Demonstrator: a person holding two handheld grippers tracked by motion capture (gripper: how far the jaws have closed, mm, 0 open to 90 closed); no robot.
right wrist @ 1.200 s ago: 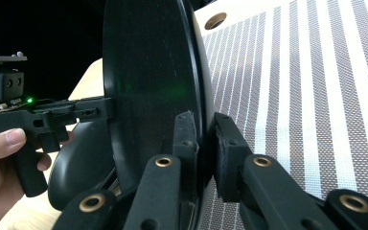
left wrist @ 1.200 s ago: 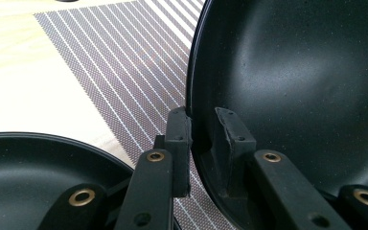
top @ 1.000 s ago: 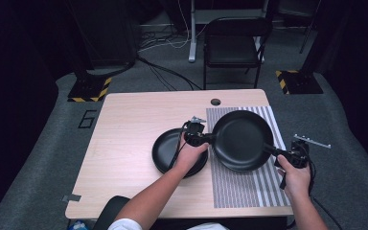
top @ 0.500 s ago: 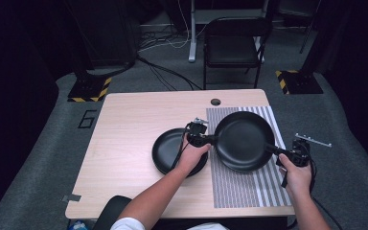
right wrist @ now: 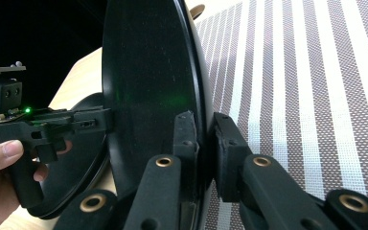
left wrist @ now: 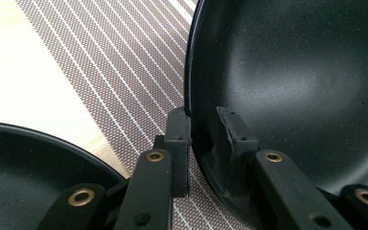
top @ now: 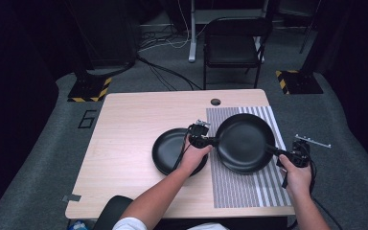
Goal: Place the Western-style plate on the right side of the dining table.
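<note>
A large black plate [top: 243, 143] hangs just over the striped mat [top: 235, 191], held from both sides. My left gripper [top: 210, 141] is shut on its left rim, and in the left gripper view the pads [left wrist: 179, 136] pinch the edge of the plate [left wrist: 306, 86]. My right gripper [top: 274, 151] is shut on the opposite rim. In the right gripper view the plate [right wrist: 148, 72] stands on edge between that gripper's fingertips [right wrist: 203, 122], with the left gripper [right wrist: 43, 129] beyond it. A smaller black plate [top: 170, 148] lies flat on the wood under my left hand.
The striped mat [left wrist: 115, 72] covers the table's right part, and bare wood [top: 124, 139] stretches to the left. A round cable hole [top: 215, 101] sits near the far edge. A black chair [top: 232, 45] stands behind the table.
</note>
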